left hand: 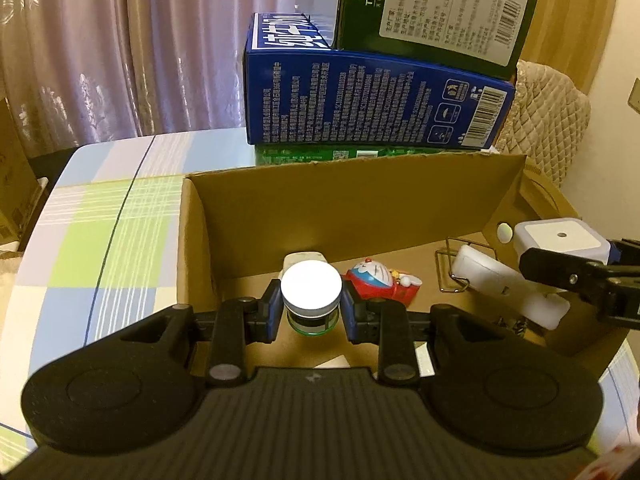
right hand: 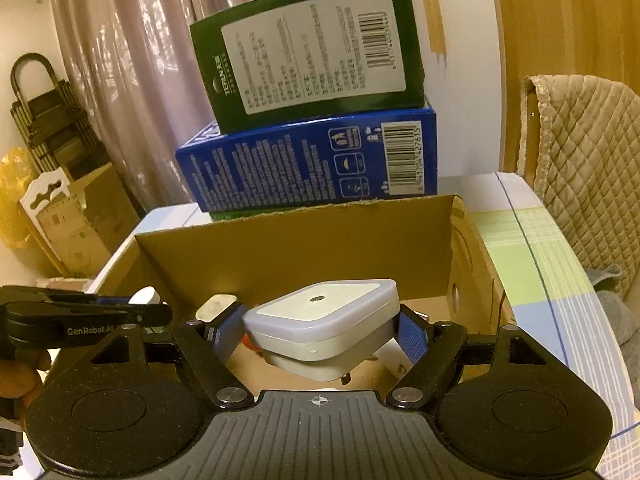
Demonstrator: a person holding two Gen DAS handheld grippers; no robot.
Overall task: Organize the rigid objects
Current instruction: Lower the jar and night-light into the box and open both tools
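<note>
Right now both grippers hang over the open brown cardboard box [left hand: 352, 200] on the checked blue/green/white worktop [left hand: 108, 240].

Left gripper [left hand: 311, 312]: jaws pinching a small round jar w/ white lid and green base [left hand: 311, 298], blue pads pressed on both sides. Jar is upright, above the box floor, near the front-left corner.

Right gripper [right hand: 322, 336]: jaws clamped on a white square plug-in night light w/ small dark sensor dot on top [right hand: 320, 324], tilted, prongs underneath, held over the box interior.

On the box floor: red-and-blue cartoon cat toy [left hand: 382, 278] just right of the jar; a white plastic piece [left hand: 304, 258] behind the jar; another white adapter-type item [left hand: 480, 270] beside a thin gold wire frame [left hand: 450, 276], below the right gripper.

Behind the box: stack w/ blue printed carton [left hand: 368, 100] and dark green carton w/ white label [left hand: 436, 8] on top. Pinkish curtain [left hand: 120, 40] beyond; quilted beige chair cover [right hand: 580, 160] to the right.
</note>
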